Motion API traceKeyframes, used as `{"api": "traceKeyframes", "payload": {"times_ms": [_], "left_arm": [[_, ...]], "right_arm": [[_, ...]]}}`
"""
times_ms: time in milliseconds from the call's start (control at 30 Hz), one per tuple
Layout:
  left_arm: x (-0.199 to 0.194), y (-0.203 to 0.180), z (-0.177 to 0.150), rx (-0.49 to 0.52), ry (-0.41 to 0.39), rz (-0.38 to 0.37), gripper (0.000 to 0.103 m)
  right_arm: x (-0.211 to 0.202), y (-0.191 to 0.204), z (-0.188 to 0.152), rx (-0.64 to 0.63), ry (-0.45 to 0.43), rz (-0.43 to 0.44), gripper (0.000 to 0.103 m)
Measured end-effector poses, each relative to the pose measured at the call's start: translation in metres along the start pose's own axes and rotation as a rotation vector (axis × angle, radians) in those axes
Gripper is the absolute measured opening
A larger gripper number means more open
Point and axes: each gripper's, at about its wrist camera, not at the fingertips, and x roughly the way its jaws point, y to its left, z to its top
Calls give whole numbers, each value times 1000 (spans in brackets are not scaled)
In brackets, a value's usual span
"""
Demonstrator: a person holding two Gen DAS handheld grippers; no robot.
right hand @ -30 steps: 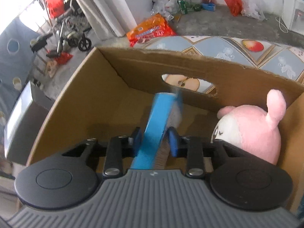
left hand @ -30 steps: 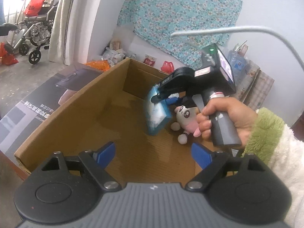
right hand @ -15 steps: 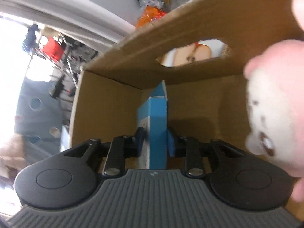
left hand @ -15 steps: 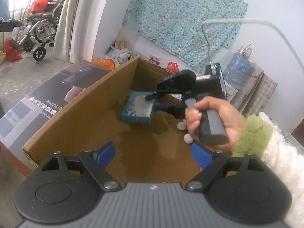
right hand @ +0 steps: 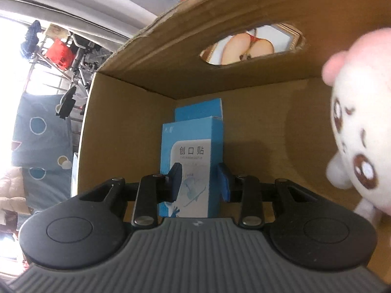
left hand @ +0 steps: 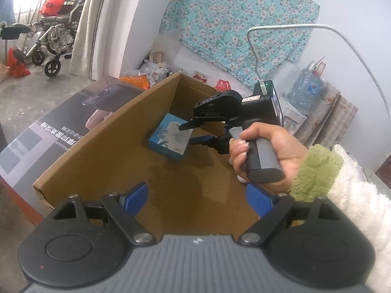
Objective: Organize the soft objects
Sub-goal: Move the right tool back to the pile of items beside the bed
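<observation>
Flat blue paper box of plasters (right hand: 193, 163) is lying on the floor of the brown cardboard carton (left hand: 102, 151), toward its far corner. Right tongs (right hand: 199, 183) are straddling it, released, pads apart from its sides. Pink-and-white plush toy (right hand: 359, 131) is sitting at right. Left tongs (left hand: 195, 195) are hovering near, spread wide, gripping nothing.

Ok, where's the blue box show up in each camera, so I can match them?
Left wrist: blue box lies mid-frame on the carton floor, near the far corner, by the right gripper.
Right wrist: blue box centre frame, between the open fingers.
Shared landmark: cardboard carton.
</observation>
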Motion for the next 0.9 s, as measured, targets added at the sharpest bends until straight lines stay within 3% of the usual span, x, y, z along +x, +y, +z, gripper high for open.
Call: {"api": "traceKeyframes", "payload": {"times_ms": [67, 133, 267, 433, 533, 700, 900], "left_arm": [[-3, 0, 0, 1, -4, -1, 88], [-7, -2, -2, 10, -18, 2, 89], [-22, -13, -6, 40, -62, -8, 93], [-41, -34, -13, 93, -92, -73, 98], [-52, -53, -24, 145, -107, -148, 102], [-57, -96, -46, 247, -54, -284, 103], [-52, -155, -77, 384, 6, -406, 103]], "right_arm": [[-5, 1, -1, -10, 3, 10, 37], [-16, 6, -3, -32, -1, -1, 59], [-67, 22, -20, -175, -52, 45, 67], [-170, 7, -68, -240, -127, 223, 75], [-234, -29, -107, -248, -216, 288, 80], [-320, -114, -177, -192, -368, 345, 82], [-381, -221, -247, -4, -600, 287, 84]]}}
